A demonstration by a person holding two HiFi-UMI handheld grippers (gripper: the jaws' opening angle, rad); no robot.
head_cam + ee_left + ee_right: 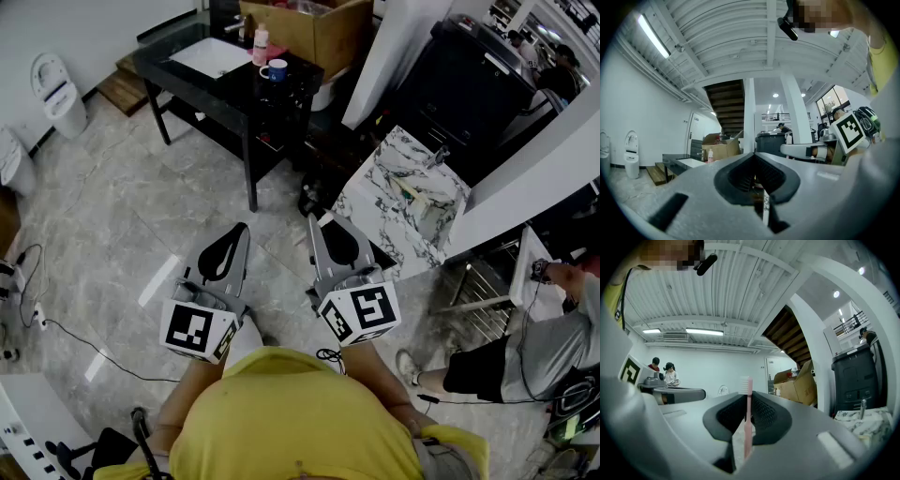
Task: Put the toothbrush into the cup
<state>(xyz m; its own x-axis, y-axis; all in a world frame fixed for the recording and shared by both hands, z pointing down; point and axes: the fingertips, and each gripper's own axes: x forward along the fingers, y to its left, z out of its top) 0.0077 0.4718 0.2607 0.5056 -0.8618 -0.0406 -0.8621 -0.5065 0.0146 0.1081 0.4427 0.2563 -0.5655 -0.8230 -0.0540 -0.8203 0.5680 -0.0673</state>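
A pink toothbrush stands upright between the jaws of my right gripper, which is shut on its handle; the white bristles rise above the jaw tips. In the head view both grippers are held level over the floor: my right gripper beside my left gripper. The left gripper has its jaws together with nothing in them. A blue-and-white cup sits on the black table far ahead. The toothbrush does not show in the head view.
A pink bottle and a cardboard box are on the black table. A marble sink counter with a faucet stands ahead to the right, and a black bin beyond it. Another person stands at the right. A toilet is far left.
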